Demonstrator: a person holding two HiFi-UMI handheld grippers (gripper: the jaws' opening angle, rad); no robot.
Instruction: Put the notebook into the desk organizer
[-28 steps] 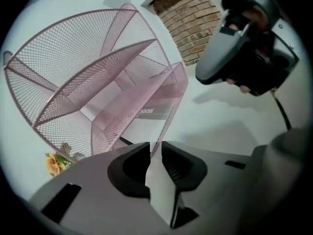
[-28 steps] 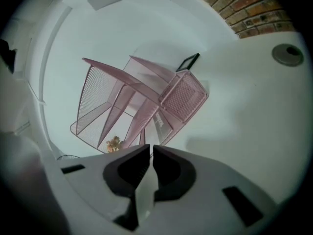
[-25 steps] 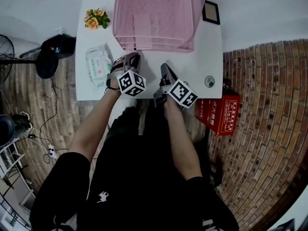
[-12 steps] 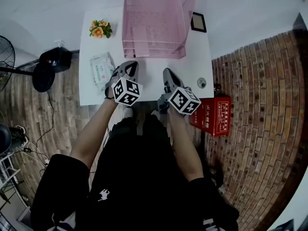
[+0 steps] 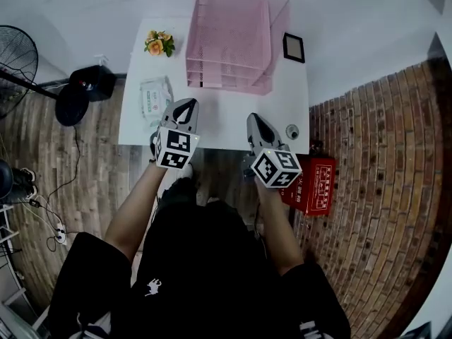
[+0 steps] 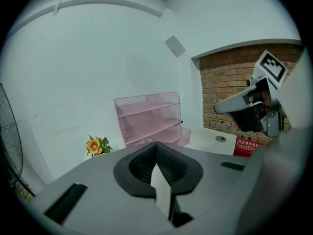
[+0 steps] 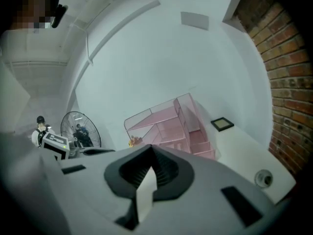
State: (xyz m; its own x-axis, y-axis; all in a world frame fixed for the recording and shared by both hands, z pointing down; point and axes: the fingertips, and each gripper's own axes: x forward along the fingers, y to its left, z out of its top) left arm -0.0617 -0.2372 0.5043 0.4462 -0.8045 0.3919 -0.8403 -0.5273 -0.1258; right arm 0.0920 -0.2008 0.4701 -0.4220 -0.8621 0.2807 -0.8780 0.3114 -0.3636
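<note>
The pink desk organizer [image 5: 229, 37] stands at 12 o'clock on the white table [image 5: 226, 115], with its open shelves facing the person. The flowers [image 5: 159, 44] are at 10 o'clock, the wipes pack [image 5: 155, 96] at 9 o'clock, the black frame [image 5: 293, 47] at 1 o'clock, and a small round object [image 5: 292, 131] at 4 o'clock. On the floor, a red box [image 5: 314, 182] lies at 4 o'clock and a fan [image 5: 18, 55] stands at 9 o'clock. Between the organizer and the claws is bare table. The left gripper [image 5: 188, 104] and the right gripper [image 5: 253, 118] both have their jaws pressed together and hold nothing. The notebook cannot be made out in any view.
</note>
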